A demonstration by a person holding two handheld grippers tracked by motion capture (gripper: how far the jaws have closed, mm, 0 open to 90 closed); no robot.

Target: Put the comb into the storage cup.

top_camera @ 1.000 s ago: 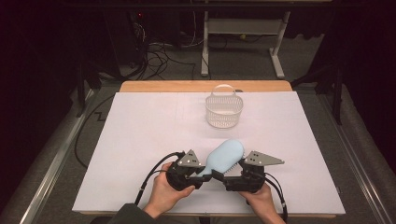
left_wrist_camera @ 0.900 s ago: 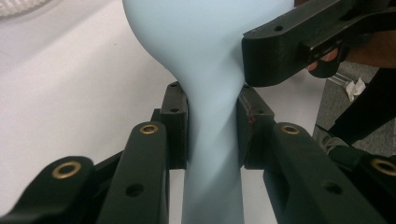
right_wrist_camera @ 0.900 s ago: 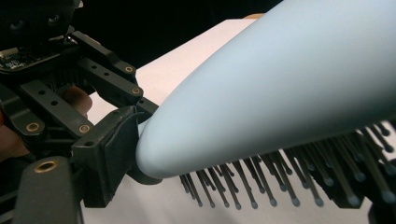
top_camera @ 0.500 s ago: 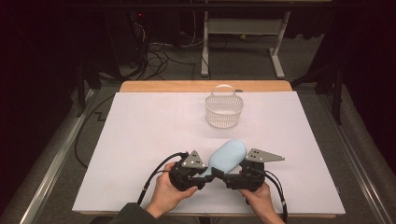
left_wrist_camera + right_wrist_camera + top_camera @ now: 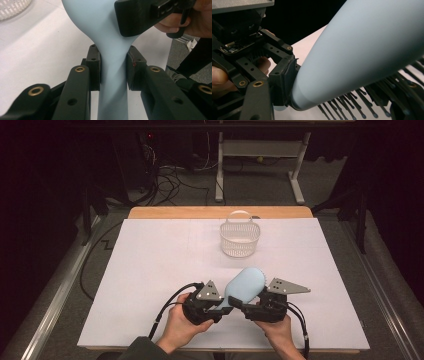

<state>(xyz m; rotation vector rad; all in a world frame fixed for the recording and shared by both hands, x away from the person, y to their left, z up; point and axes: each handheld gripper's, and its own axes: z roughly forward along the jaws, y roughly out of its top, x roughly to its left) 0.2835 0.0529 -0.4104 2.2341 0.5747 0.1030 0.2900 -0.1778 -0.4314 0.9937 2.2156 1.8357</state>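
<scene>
By the near edge of the tabletop [image 5: 150, 270], the left gripper [image 5: 113, 66] pinches the pale blue hairbrush [image 5: 243, 287] at its handle neck, probably to steady it. The right gripper [image 5: 250, 309] meets the brush head, bristles down, but I cannot tell how wide it stands. Since half a second ago, little has shifted. Farther off, near the far edge, sits the white basket [image 5: 240, 237].
</scene>
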